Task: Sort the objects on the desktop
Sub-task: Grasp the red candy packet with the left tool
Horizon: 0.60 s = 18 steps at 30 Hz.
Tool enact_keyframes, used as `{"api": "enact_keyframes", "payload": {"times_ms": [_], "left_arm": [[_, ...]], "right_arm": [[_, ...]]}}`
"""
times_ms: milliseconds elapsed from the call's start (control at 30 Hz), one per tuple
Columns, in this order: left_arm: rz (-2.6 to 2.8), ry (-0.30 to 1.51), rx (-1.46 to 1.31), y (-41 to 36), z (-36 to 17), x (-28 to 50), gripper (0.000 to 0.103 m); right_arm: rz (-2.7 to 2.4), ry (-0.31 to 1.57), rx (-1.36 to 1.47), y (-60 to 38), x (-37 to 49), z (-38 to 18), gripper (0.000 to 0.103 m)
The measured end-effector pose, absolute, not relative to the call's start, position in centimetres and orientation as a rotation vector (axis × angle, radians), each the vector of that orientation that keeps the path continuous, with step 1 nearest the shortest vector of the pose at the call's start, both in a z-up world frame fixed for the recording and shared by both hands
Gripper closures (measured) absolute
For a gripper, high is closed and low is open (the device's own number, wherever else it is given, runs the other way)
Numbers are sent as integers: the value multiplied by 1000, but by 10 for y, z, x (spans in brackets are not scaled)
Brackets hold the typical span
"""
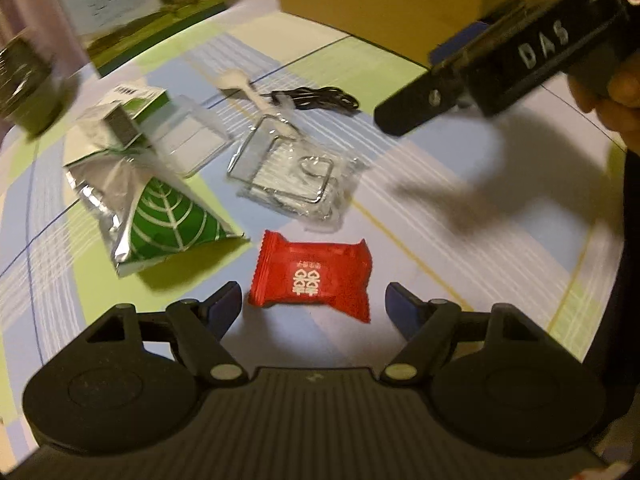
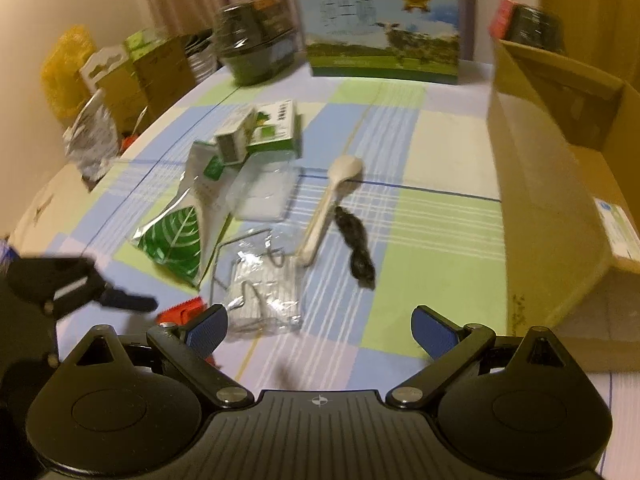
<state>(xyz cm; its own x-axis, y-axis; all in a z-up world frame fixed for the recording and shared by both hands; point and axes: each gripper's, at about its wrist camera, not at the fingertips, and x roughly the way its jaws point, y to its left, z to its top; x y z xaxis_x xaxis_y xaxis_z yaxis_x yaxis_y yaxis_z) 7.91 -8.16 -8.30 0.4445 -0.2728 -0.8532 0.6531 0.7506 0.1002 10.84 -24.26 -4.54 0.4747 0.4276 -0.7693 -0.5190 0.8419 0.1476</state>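
A red candy packet (image 1: 312, 276) lies flat on the checked cloth, right between the fingertips of my left gripper (image 1: 314, 306). That gripper is open and its pads stand clear of the packet on both sides. In the right wrist view the left gripper (image 2: 132, 302) is a blur at the lower left, with a corner of the red packet (image 2: 182, 309) beside it. My right gripper (image 2: 322, 332) is open and holds nothing. It hovers just short of a clear bag with a wire frame (image 2: 260, 292). From the left wrist view the right gripper (image 1: 404, 114) hangs above the table at the upper right.
Ahead lie a green leaf foil pouch (image 1: 172, 228), a clear case (image 1: 192, 140), a small green-white box (image 1: 132, 112), a white spoon (image 2: 332, 200) and a black cable (image 2: 356, 248). An open cardboard box (image 2: 560, 200) stands on the right. A printed carton (image 2: 380, 28) stands at the back.
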Motion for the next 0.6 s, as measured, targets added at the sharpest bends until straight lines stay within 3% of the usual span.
{"api": "enact_keyframes", "payload": {"times_ms": [267, 333, 400, 600], "left_arm": [[-711, 956, 469, -77, -87, 96, 29], [-739, 961, 470, -76, -87, 99, 33], [-755, 969, 460, -74, -85, 102, 44], [-756, 968, 487, -64, -80, 103, 58]], "right_arm": [[672, 874, -244, -218, 101, -51, 8], [694, 868, -281, -211, 100, -54, 11], [712, 869, -307, -205, 101, -57, 14], [746, 897, -345, -192, 105, -66, 24]]}}
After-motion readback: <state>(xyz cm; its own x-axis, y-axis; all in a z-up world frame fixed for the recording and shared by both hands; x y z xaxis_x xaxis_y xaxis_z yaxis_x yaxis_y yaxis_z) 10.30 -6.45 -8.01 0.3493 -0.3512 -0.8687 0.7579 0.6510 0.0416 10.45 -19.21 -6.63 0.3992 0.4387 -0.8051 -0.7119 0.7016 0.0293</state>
